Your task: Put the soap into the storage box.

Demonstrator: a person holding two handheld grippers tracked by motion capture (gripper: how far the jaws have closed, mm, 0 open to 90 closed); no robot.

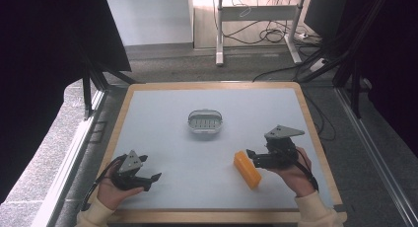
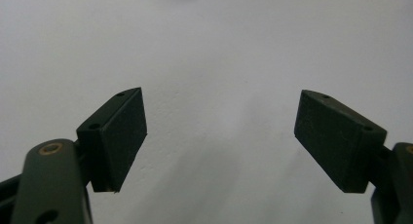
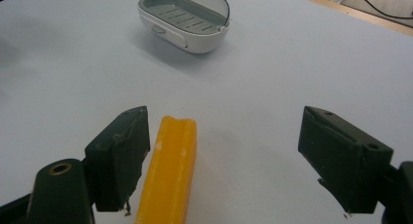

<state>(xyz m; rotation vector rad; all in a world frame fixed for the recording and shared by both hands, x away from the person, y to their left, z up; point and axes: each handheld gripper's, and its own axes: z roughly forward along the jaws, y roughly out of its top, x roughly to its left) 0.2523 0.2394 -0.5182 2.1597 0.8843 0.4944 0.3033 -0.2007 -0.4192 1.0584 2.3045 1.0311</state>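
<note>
A yellow-orange bar point(image 1: 247, 169) lies flat on the mat at the front right. My right gripper point(image 1: 253, 158) is open beside it. In the right gripper view the bar point(image 3: 168, 170) lies between the spread jaws, close against the left one, with the gripper point(image 3: 224, 131) low over the mat. A white oval dish with a grey slotted insert point(image 1: 204, 121) stands in the middle of the table, and the dish point(image 3: 187, 22) sits beyond the bar. My left gripper point(image 1: 151, 168) rests open at the front left, and the left gripper point(image 2: 219, 107) has bare mat between its jaws.
The table point(image 1: 212, 85) has a pale blue mat inside a wooden rim. Beyond its far edge lie floor cables and the legs of a desk point(image 1: 219, 39). Dark frames point(image 1: 93, 84) stand at both sides.
</note>
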